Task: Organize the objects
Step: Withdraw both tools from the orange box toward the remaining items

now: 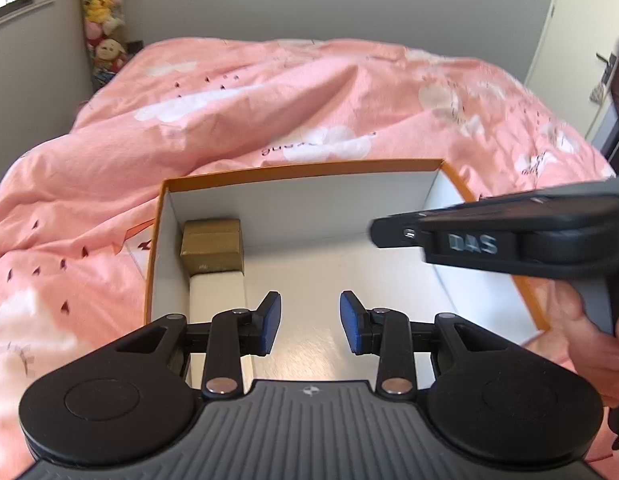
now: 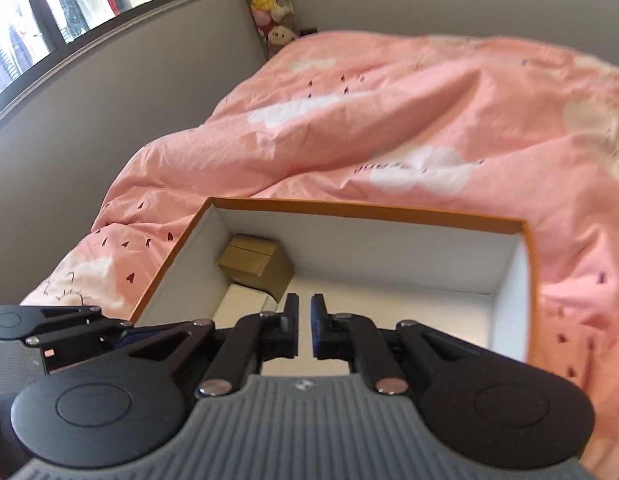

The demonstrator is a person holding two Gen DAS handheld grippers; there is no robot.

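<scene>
An orange-rimmed box (image 1: 297, 168) with a white interior sits open on a pink duvet (image 1: 269, 96), and everything else is placed against it. In its far left corner sits a small gold box (image 1: 212, 246); just in front of that, along the left wall, lies a white box (image 1: 217, 296), touching the gold one as far as the view shows.

The left gripper (image 1: 309, 328) hovers over the near edge of the orange-rimmed box, its blue-padded fingers (image 1: 271, 326) spread wide with nothing between them. The right gripper (image 2: 305, 328) hangs above the same near edge, its fingers drawn narrow with only a slim gap and nothing gripped; in the left wrist view its body reaches in over the right wall.

Stuffed toys (image 1: 103, 20) are piled in the room corner well beyond the box.
</scene>
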